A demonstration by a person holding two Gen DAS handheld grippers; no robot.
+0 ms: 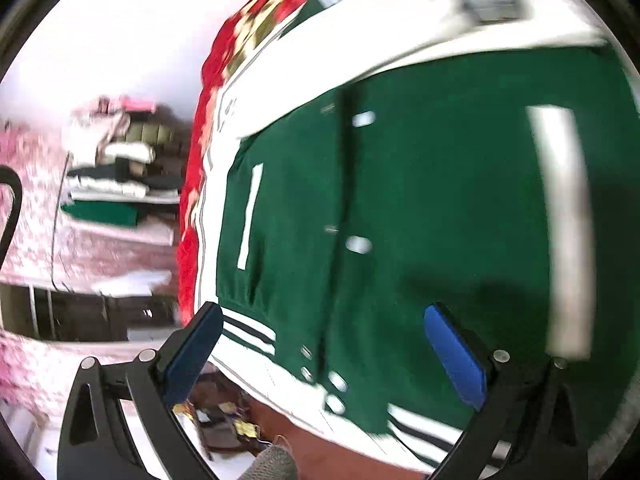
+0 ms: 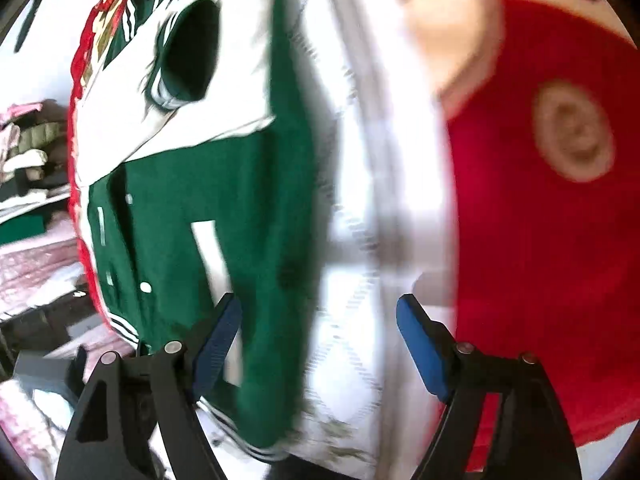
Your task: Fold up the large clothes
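A green and white varsity jacket (image 1: 420, 208) lies front up on a red patterned cover (image 1: 200, 184), with snap buttons down its middle and striped ribbing at the hem. My left gripper (image 1: 324, 332) is open and empty just above the hem. In the right wrist view the jacket (image 2: 180, 220) shows with its right side folded over, exposing white quilted lining (image 2: 352, 320). My right gripper (image 2: 318, 328) is open and empty above that folded edge. Both views are blurred.
A stack of folded clothes (image 1: 116, 176) sits on a pink patterned surface (image 1: 100, 248) to the left. A person in a red shirt (image 2: 552, 220) stands close on the right. Small items lie on the floor (image 1: 224, 420) below the bed edge.
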